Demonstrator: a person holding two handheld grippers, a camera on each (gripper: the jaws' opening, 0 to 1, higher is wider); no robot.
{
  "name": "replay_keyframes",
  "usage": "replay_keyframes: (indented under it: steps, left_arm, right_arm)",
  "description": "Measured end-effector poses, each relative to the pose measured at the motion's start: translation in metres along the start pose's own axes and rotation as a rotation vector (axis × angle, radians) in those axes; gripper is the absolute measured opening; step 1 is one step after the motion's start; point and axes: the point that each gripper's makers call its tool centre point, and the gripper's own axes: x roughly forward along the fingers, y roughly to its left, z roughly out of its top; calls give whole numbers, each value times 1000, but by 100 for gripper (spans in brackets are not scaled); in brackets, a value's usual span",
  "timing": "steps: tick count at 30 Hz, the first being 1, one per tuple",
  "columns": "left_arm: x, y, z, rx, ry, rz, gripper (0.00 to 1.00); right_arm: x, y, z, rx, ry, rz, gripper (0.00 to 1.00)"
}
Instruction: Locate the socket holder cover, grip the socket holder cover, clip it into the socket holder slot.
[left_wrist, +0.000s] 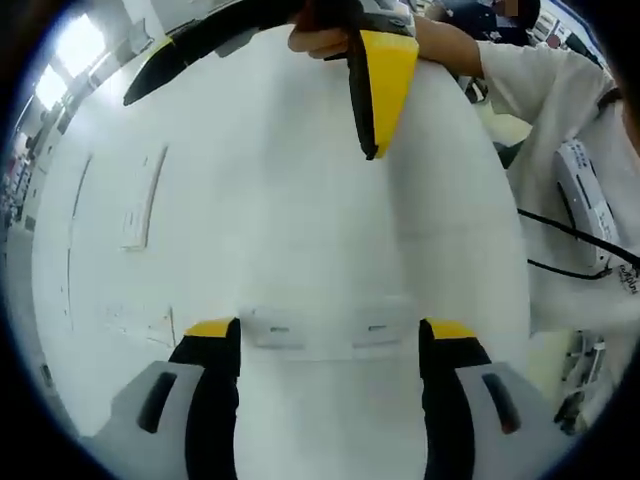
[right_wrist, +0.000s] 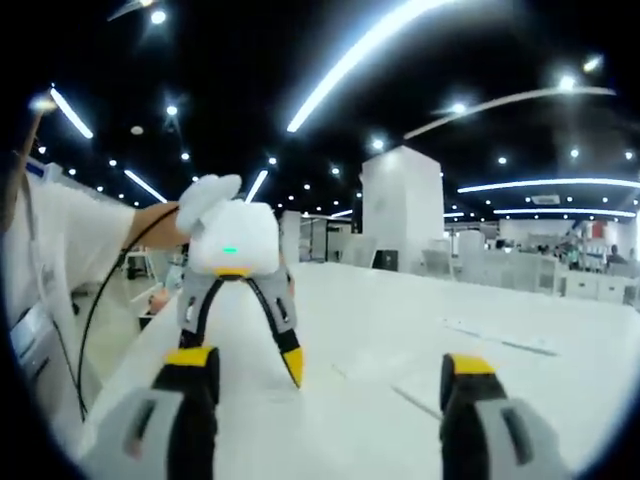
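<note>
A flat white socket holder cover (left_wrist: 325, 335) with two small slots spans the gap between my left gripper's (left_wrist: 328, 330) yellow tips, touching both, just above the white table (left_wrist: 300, 230). The jaws stand fairly wide and are shut on its ends. My right gripper (left_wrist: 250, 128) comes in from the top of the left gripper view, held by a hand (left_wrist: 318, 40), with its jaws spread wide. In the right gripper view my right gripper (right_wrist: 330, 375) is open with nothing in it, and the left gripper (right_wrist: 245, 360) hangs ahead to the left over the table.
Long thin white strips (left_wrist: 143, 200) lie flat on the table to the left, and a smaller pale part (left_wrist: 150, 325) lies near the left jaw. A person in a white shirt (left_wrist: 570, 150) stands at the right table edge. More strips (right_wrist: 500, 340) lie farther off.
</note>
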Motion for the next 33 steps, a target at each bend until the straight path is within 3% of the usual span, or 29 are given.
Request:
replay_keyframes:
  steps: [33]
  left_arm:
    - [-3,7,1,0,77,37,66]
  right_arm:
    - [5,13,-20,-48,97,53,88]
